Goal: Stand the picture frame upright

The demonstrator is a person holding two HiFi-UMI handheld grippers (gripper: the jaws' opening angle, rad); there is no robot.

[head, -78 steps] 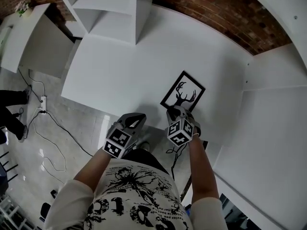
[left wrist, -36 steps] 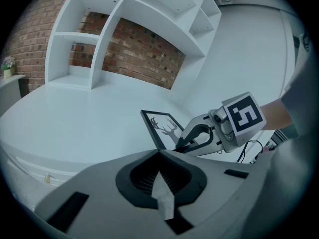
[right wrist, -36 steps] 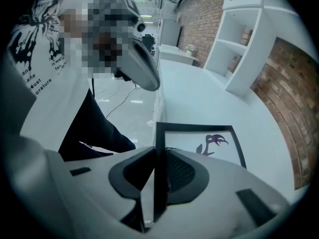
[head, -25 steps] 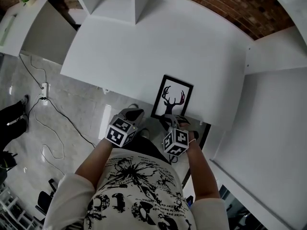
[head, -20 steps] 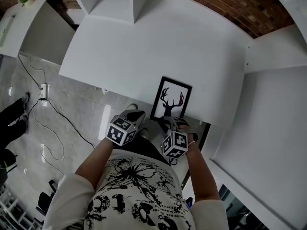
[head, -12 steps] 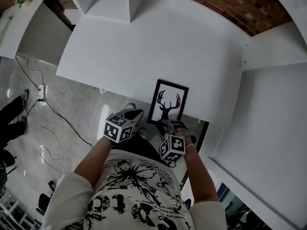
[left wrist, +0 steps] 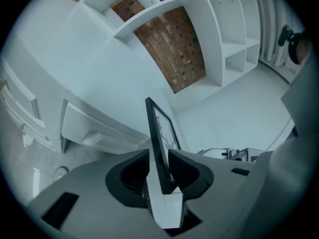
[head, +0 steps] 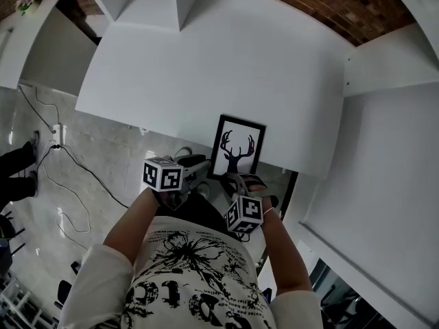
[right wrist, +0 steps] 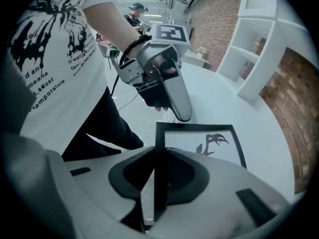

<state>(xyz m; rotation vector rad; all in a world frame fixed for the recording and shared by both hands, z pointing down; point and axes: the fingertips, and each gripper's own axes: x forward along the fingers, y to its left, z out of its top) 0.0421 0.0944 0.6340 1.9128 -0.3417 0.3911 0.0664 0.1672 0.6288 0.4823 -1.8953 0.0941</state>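
A black picture frame (head: 236, 149) with a stag print is being clenched at its near edge by the right claw (head: 240, 181). The left claw (head: 204, 162), jaws just opening, is being held loosely around its side. The frame is being held at the white worktop's (head: 226, 67) near edge, with a brick wall (head: 309, 5) beyond.

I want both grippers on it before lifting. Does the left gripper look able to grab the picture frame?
Likely yes: an edge of the picture frame stands between the jaws of the left gripper, which have just been opening; nothing blocks it.

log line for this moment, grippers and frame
phase: stand picture frame | right gripper: shut on frame's near edge | left gripper: jaws just been opening, frame edge between them, not clamped
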